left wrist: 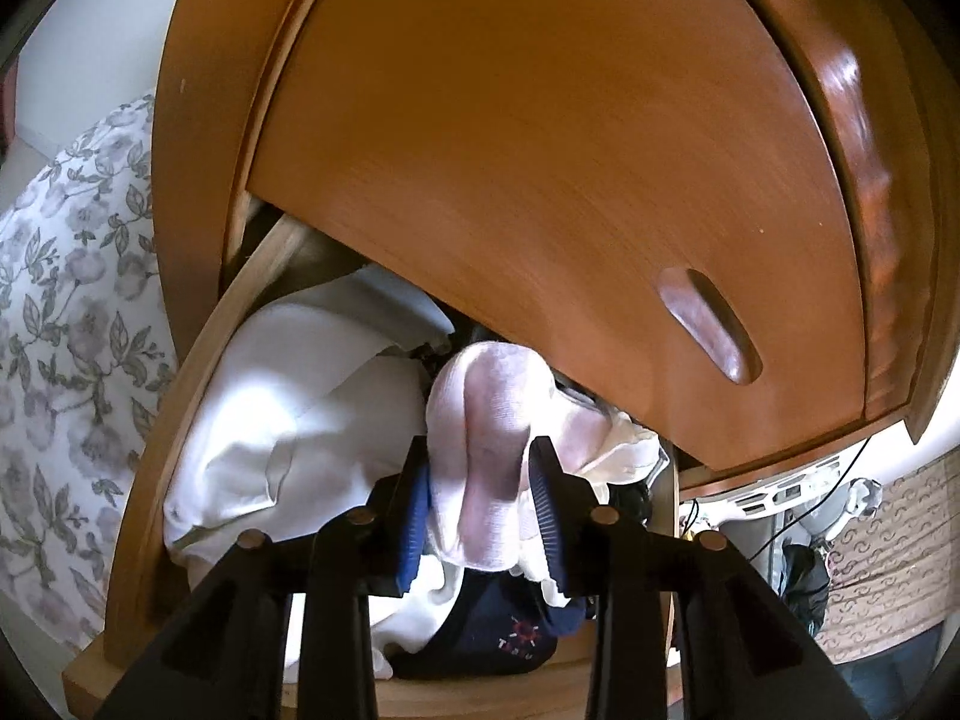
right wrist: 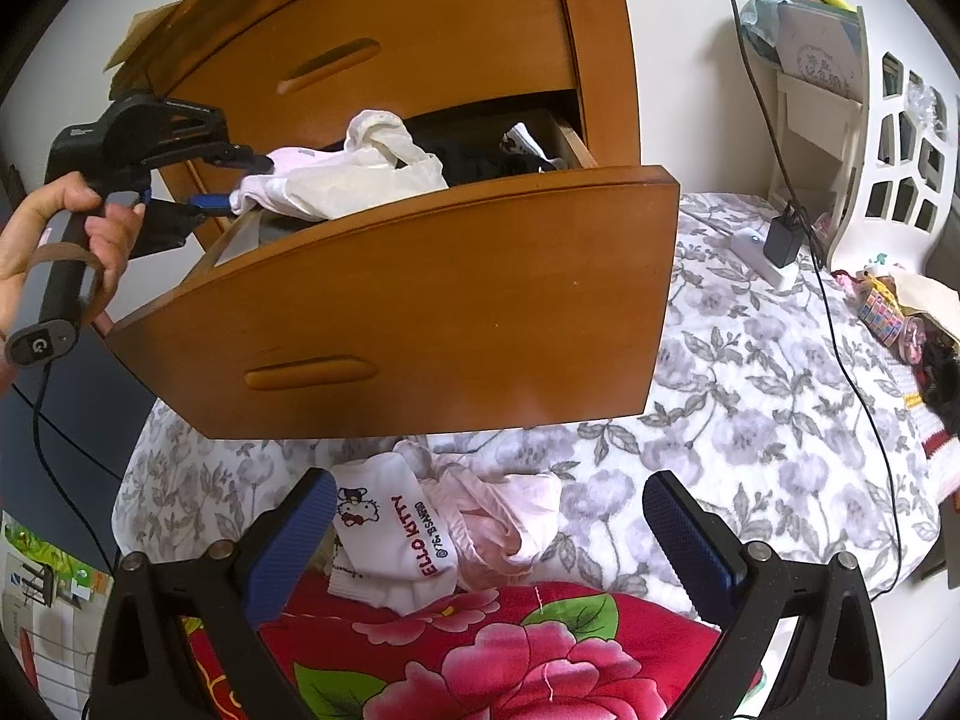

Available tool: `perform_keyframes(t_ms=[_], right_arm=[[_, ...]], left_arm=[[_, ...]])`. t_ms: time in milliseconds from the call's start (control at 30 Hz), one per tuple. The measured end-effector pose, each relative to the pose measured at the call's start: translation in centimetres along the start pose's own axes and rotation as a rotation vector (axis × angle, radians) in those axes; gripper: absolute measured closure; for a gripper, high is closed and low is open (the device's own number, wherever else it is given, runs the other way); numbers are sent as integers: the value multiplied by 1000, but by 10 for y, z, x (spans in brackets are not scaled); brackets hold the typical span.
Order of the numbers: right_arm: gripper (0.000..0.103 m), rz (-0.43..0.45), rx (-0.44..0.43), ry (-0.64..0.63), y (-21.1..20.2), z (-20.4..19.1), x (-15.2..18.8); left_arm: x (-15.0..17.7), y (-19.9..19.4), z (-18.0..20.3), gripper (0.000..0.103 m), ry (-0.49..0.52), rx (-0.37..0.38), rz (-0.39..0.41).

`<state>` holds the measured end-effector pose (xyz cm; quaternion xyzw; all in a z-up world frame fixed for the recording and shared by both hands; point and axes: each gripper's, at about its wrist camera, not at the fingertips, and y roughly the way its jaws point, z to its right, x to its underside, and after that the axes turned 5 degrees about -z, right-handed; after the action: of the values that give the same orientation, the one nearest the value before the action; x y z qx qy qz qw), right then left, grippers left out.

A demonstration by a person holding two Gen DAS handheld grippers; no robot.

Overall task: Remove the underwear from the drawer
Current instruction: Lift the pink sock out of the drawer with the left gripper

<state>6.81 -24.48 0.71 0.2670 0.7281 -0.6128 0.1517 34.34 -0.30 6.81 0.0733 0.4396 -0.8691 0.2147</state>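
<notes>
Pink underwear (left wrist: pixel 480 438) pinched in left gripper (left wrist: pixel 480 474) fingers over open drawer (right wrist: pixel 420 276); right gripper (right wrist: pixel 489 516) fingers spread, empty.

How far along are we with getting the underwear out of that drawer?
Partly done. The drawer is open, and a pink garment and a white Hello Kitty piece already lie on the floral bedspread. In hand: the left gripper is closed on a pale pink piece at the drawer's edge. The right gripper is open and empty. More white clothes remain inside.
</notes>
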Motion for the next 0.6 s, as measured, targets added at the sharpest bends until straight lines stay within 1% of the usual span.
perform_keyframes(t_ms=[133,167,267,400,533,600], right_arm=[[0,-5,0,1,2,1,0],[0,-5,0,1,2,1,0],[0,-6,1,-2,1,0,0],[0,-4,6,-3,1,0,0],[0,1,12,-6,-1,0,0],[0,2,15,-10,-3,-2,1]], left_arm=[[0,-1,-3,71,-1,9,8],[0,-1,-3,76,-1,5,11],[3,-5,-6,82,-10,6,27],[4,-19,-5,83,-4,-1,69],[7,-37,4,83,47,-23,110],[10,-46,15,83,73,-30,122]])
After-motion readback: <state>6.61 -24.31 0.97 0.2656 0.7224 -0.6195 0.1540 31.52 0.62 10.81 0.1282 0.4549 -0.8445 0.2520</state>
